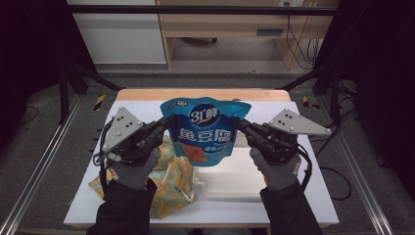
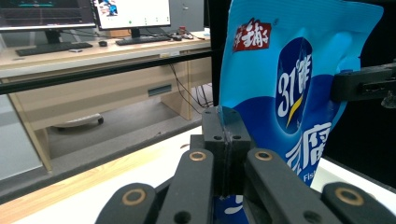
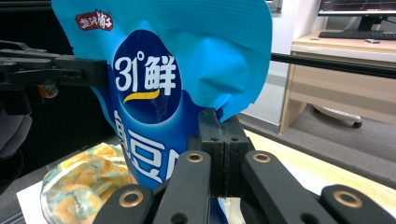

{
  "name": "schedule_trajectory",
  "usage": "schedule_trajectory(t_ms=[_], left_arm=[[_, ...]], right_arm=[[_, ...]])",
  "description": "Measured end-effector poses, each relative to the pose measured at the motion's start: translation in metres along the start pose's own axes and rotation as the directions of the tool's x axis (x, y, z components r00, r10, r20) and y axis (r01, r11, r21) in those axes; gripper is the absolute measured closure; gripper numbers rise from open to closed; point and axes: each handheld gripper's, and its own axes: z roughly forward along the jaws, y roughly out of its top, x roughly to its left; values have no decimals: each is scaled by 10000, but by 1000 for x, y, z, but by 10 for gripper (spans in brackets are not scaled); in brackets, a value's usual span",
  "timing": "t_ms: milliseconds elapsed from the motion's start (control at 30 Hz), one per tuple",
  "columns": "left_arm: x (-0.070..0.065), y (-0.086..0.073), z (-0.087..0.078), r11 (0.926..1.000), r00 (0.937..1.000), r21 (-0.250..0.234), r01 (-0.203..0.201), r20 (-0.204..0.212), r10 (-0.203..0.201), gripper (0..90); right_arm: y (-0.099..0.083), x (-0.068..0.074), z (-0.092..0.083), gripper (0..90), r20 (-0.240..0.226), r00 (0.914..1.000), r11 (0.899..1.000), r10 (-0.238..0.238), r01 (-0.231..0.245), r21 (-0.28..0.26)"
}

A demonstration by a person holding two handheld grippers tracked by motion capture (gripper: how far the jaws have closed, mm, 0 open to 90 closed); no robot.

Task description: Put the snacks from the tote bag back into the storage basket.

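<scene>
Two grippers clamped on blue snack pouch (image 1: 205,131): left gripper (image 1: 169,121), right gripper (image 1: 238,122) pinch opposite edges | pouch aloft above white table (image 1: 313,196), beside yellow bags (image 1: 171,186) | step: carrying | next: likely lowering level, releasing together.

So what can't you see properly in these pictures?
- Blue snack bag: its bottom edge is cut off by the jaws in the left gripper view, and its small print is too small to read.
- Yellow patterned bag: partly hidden behind the left gripper and sleeve in the high view.
- White tray: its far edge is covered by the blue snack bag.
- Right gripper: the pinched edge is hidden between its shut jaws.
</scene>
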Motion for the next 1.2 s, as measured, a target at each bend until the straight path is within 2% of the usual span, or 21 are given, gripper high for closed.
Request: schedule_trajectory(t_ms=[400, 500, 533, 800, 1200], left_arm=[[-17, -6, 18, 9998, 9990, 59, -169, 418, 166, 900], [-20, -7, 20, 9999, 9985, 150, -83, 535, 75, 900], [-21, -7, 21, 9998, 9985, 87, -160, 522, 155, 900], [-28, -18, 28, 9993, 9968, 365, -29, 799, 0, 900], [-34, -32, 36, 9976, 9951, 684, -71, 992, 3, 900]], right_arm=[[-14, -12, -22, 900, 368, 9993, 10000, 36, -38, 69], [-17, -15, -27, 900, 449, 9990, 10000, 39, -41, 54], [-17, -15, -28, 900, 479, 9989, 10000, 17, -20, 63], [-28, -19, -34, 900, 621, 9981, 9997, 51, -65, 234], [-48, -25, -38, 900, 730, 9969, 9985, 279, -312, 446]])
